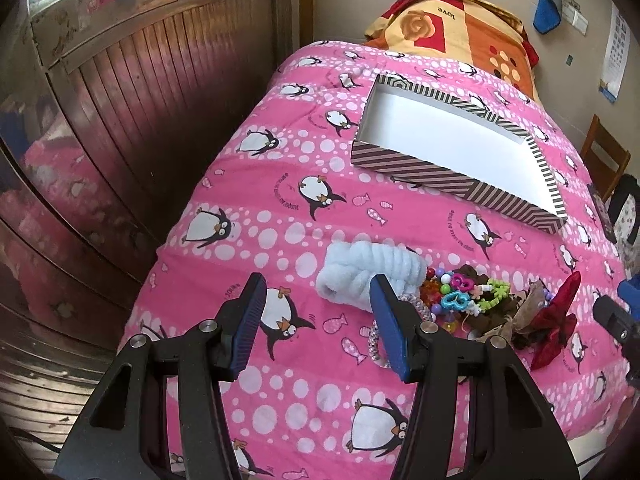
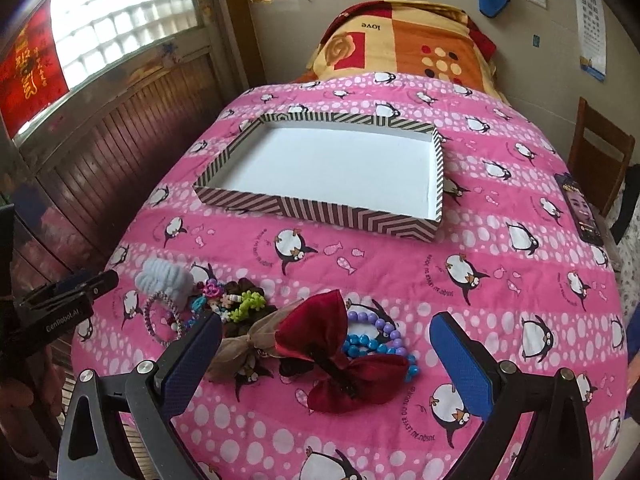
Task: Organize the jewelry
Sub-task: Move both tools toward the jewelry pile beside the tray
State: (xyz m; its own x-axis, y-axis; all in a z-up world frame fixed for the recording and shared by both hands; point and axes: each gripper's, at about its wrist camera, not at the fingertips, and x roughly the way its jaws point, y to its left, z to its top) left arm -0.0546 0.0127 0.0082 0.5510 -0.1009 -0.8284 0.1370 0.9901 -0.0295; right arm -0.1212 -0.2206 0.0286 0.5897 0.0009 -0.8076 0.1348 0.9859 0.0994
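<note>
Both hand-held grippers, left [image 1: 316,320] and right [image 2: 326,356], gape wide, holding nothing. Jewelry pile [image 2: 240,320] (bows, beads, scrunchies) lies on the bed [image 2: 500,248], nearer the camera than the striped box [image 2: 320,208].

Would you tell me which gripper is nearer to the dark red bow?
Right. The right gripper hangs open directly over the dark red bow, which shows between its fingers. The left gripper is open off to the side, by the light blue scrunchie.

A pink penguin quilt [image 2: 500,264], folded blanket [image 2: 404,40] and wooden chair [image 2: 600,148].
</note>
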